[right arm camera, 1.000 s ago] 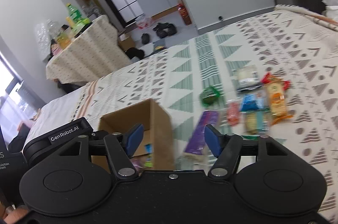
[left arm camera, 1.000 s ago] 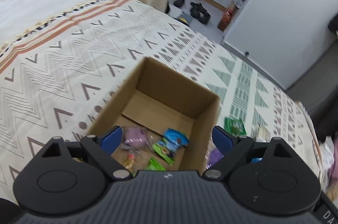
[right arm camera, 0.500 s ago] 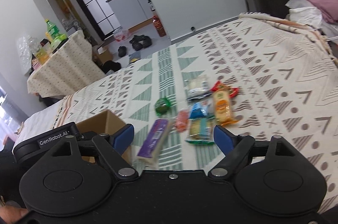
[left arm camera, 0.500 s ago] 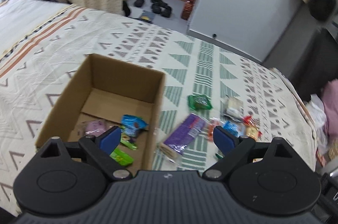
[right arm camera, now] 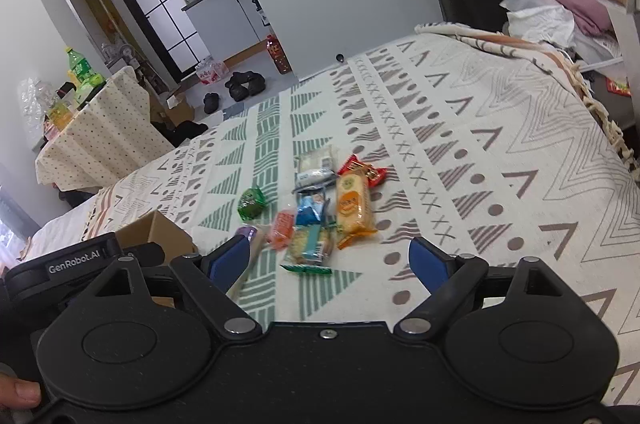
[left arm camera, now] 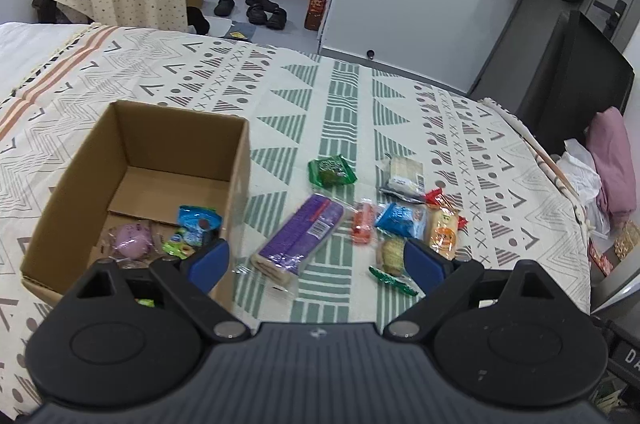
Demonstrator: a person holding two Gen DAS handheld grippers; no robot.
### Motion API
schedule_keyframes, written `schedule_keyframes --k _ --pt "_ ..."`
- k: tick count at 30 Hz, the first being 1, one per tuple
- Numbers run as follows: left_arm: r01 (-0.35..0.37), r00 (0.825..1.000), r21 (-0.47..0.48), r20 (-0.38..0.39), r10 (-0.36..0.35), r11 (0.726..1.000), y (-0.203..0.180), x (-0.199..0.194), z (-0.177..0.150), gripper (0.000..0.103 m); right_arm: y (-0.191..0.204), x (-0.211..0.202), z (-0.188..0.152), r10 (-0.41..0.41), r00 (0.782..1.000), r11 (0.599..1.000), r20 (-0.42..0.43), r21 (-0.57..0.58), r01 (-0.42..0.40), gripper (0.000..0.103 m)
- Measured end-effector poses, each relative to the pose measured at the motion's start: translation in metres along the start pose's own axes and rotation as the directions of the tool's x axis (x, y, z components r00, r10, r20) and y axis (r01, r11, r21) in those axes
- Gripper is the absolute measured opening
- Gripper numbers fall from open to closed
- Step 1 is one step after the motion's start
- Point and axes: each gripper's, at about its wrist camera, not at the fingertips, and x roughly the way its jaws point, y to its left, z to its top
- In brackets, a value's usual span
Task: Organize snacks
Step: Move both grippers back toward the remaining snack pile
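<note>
Both grippers are hovering empty, left gripper (left arm camera: 316, 262) spread wide, right gripper (right arm camera: 330, 258) fingers opening over the loose snacks (right arm camera: 320, 208) mid-frame on the bed (right arm camera: 500, 144), where overlapping wrappers are possibly risking a double pick short of the box (left arm camera: 132, 184) at lower left.

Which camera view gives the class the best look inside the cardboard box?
The left wrist view. It looks down into the open cardboard box, showing its floor and the snacks already inside, such as a blue packet and a pink one. The right wrist view catches only a corner of the box, none of its contents.
</note>
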Motion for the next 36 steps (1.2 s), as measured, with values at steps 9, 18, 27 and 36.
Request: schedule_keyframes --k 9,18,27,36 --pt "0.018 1.0 0.047 -0.019 -0.018 0.999 -0.018 0.013 -0.011 0.093 -0.026 0.015 -0.012 0.017 0.999 0.999 -0.032 0.04 -0.016 0.086" --pt "0.023 0.999 0.085 -0.043 -0.019 0.996 -0.035 0.034 -0.021 0.092 -0.04 0.034 -0.014 0.089 0.995 0.991 -0.046 0.108 -0.083 0.086" --pt "0.032 0.999 0.079 -0.03 -0.029 0.996 -0.05 0.064 -0.018 0.089 -0.051 0.066 -0.006 0.114 0.993 0.983 -0.035 0.152 -0.108 0.086" --pt "0.036 0.998 0.126 -0.057 -0.029 0.991 -0.073 0.1 -0.025 0.083 -0.067 0.098 0.003 0.138 0.989 0.968 -0.05 0.22 -0.124 0.074"
